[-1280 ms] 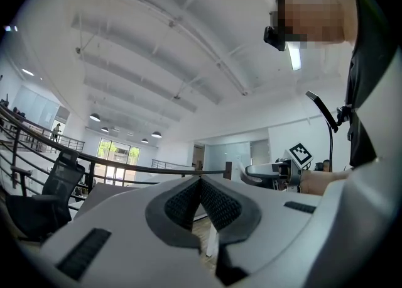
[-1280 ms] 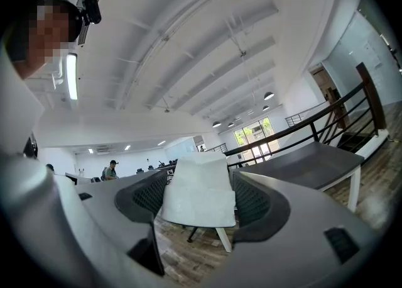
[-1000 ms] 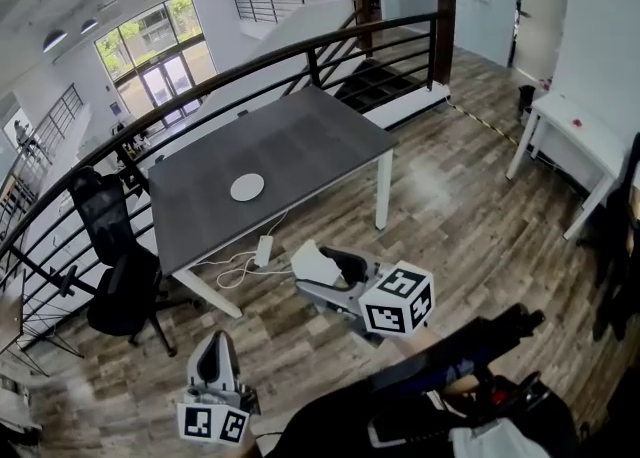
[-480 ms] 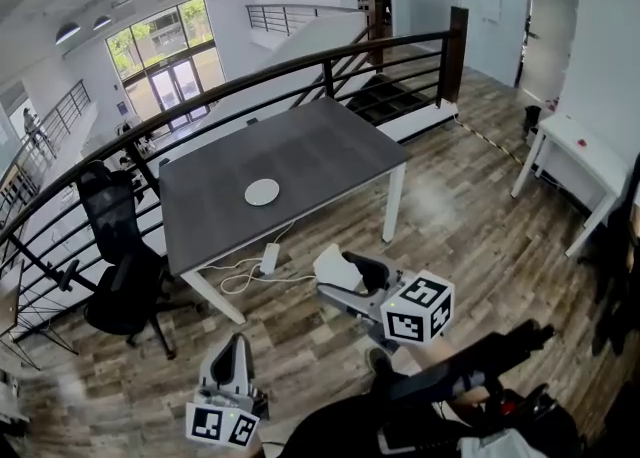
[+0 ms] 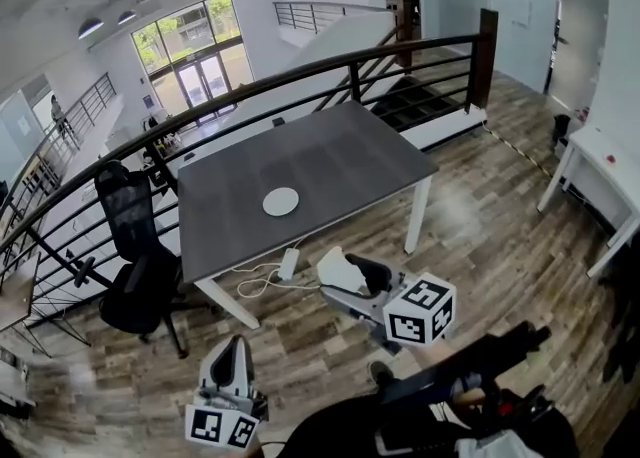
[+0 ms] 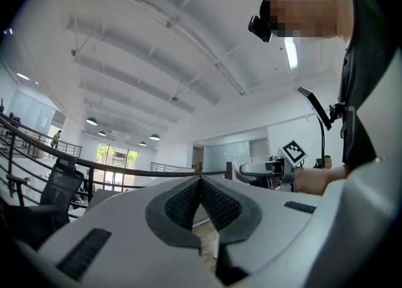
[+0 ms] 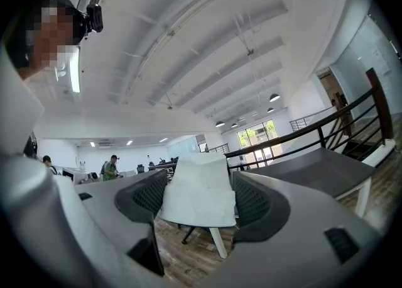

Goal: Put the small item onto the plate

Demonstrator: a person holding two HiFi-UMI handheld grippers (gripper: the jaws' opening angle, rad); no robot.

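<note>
- Item location: the small white item (image 7: 200,189) sits between the two pads of the right gripper (image 5: 343,279), carried in mid-air over the wood floor, well apart from the plate (image 5: 281,201) on the grey table (image 5: 350,161).
- Right gripper state: jaws stand wide, with the dark ribbed pads (image 7: 148,197) bearing on the item's two side faces; the item fills the gap and juts forward past the tips.
- Left gripper (image 6: 200,197) state: jaws brought together, pads touching, nothing between them; it is held low at the person's left side.
- Handling estimate: the item looks like a pale, matte, flat-faced block with a faintly creased surface. It is probably light, as a side pinch alone carries it level. The material cannot be identified, so treat the faces as possibly soft and avoid extra squeeze.
- Grip point: the present hold on opposite flat sides, near mid-height, appears sound; ribbed pads on a matte face should resist slipping.
- Plate note: it is small and shallow, so release low and centred.
</note>
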